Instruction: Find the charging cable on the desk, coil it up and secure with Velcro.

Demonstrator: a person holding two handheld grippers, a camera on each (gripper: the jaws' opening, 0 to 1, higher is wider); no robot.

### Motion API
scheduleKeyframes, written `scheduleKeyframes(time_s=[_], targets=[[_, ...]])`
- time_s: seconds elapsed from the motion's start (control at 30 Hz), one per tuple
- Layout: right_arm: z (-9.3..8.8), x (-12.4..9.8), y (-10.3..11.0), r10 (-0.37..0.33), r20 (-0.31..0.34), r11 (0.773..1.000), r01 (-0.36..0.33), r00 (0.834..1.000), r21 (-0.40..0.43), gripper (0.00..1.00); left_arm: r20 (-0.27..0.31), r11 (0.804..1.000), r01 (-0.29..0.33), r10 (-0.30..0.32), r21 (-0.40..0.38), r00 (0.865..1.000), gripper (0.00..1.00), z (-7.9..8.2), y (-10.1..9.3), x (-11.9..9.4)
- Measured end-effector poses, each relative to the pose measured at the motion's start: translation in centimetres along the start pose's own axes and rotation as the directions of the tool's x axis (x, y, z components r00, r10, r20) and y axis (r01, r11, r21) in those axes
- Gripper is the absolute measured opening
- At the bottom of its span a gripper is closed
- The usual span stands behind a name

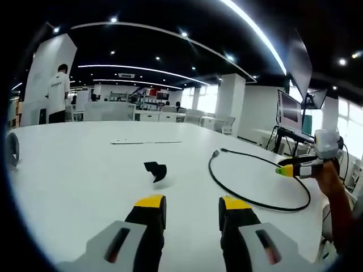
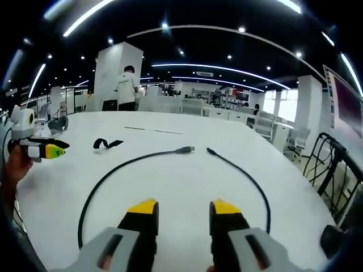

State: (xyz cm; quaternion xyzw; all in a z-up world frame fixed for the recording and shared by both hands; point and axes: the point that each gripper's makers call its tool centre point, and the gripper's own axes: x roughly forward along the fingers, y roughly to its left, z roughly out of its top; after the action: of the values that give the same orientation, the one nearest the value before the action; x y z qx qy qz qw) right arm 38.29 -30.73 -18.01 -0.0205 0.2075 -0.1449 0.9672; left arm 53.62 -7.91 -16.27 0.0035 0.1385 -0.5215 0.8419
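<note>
A black charging cable point(image 1: 209, 169) lies in an open loop on the white desk point(image 1: 74, 181), right of centre in the left gripper view. In the right gripper view the cable point(image 2: 184, 149) arcs around my jaws, its two plug ends nearly meeting ahead. A black Velcro strap point(image 1: 156, 170) lies left of the loop; it is the strap point(image 2: 106, 143) at far left. My left gripper point(image 1: 193, 204) is open above the bare desk and holds nothing. My right gripper point(image 2: 184, 208) is open too, hovering inside the loop. Each gripper shows at the other view's edge: right gripper point(image 1: 303, 167), left gripper point(image 2: 39, 148).
A monitor on a stand point(image 1: 289, 110) sits at the desk's right end. A thin strip point(image 2: 153, 131) lies far back on the desk. A person in white point(image 2: 127, 85) stands beyond the desk. A black metal frame point(image 2: 334, 164) stands off the desk's right edge.
</note>
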Motion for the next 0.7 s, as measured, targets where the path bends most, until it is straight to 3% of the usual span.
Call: scheduleKeyframes(time_s=[0.37,0.7], targets=[[0.2,0.2,-1.2,-0.008,-0.008,1.000,0.008,1.000,0.010,0.37,-0.039,1.000,0.025,-0.025,0.019,0.999,0.37,-0.6,-1.6,1.7],[0.6,0.5,-3.0,-0.035,-0.027,0.999,0.035,0.999,-0.006,0.35,-0.065,0.998,0.052,-0.051,0.024,0.997,0.37,-0.1,-3.2,3.5]])
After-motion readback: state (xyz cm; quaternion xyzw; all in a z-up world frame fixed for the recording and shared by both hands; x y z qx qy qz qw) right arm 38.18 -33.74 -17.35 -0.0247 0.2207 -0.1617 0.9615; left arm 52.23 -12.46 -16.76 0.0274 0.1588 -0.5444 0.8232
